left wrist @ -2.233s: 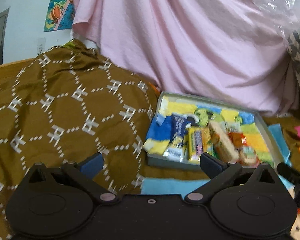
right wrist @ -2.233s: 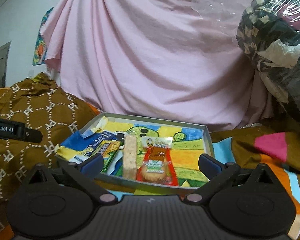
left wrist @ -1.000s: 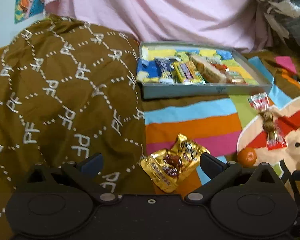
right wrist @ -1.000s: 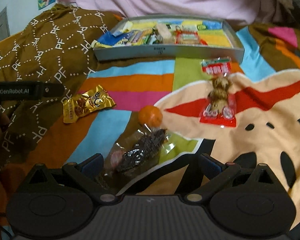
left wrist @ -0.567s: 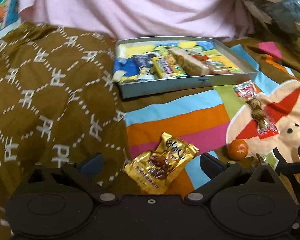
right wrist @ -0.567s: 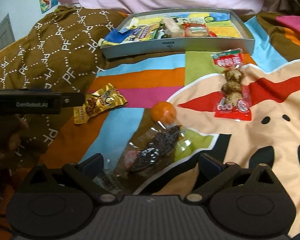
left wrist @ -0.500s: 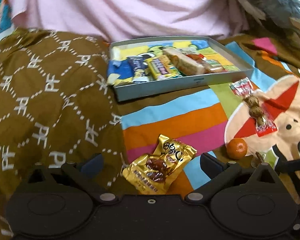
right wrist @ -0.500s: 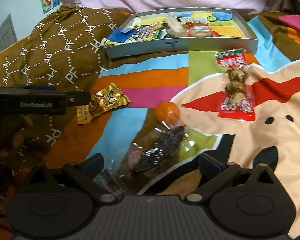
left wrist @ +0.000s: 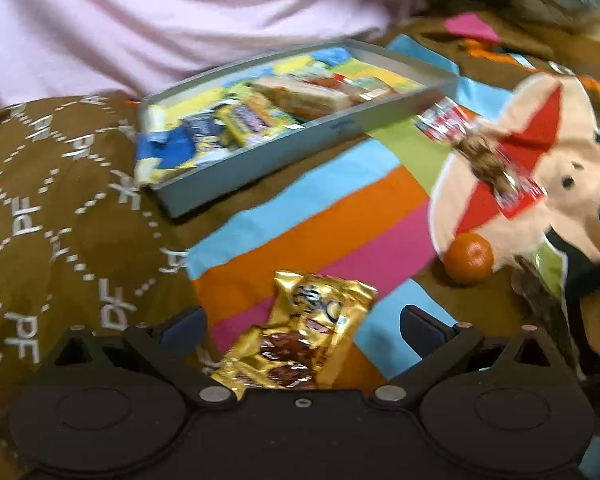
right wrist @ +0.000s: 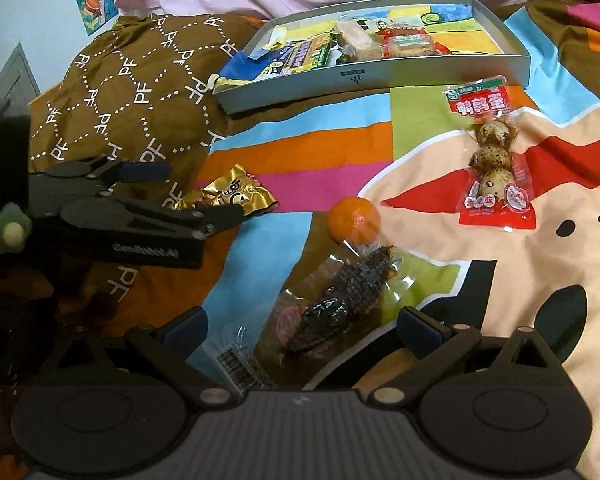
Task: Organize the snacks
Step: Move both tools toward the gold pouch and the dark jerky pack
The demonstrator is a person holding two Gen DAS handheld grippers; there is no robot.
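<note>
A gold snack packet (left wrist: 304, 340) lies on the striped bedspread between the fingers of my left gripper (left wrist: 300, 322), which is open around it. The right wrist view shows that left gripper (right wrist: 196, 194) from the side, its fingertips on either side of the gold packet (right wrist: 232, 192). My right gripper (right wrist: 300, 328) is open, and a dark snack in a clear wrapper (right wrist: 340, 300) lies between its fingers. An orange (right wrist: 354, 218) and a red quail-egg packet (right wrist: 494, 164) lie beyond. The grey tray (right wrist: 360, 76) holds several snacks.
A brown patterned blanket (right wrist: 140, 92) bulges at the left, next to the tray. A pink sheet (left wrist: 180, 12) hangs behind the tray (left wrist: 340, 130). The cartoon bedspread (right wrist: 560, 280) stretches out to the right. The orange (left wrist: 469, 258) sits right of the left gripper.
Both grippers have dropped from facing the tray to the loose snacks. The left one has closed in on the gold packet, the right one on the dark wrapped snack.
</note>
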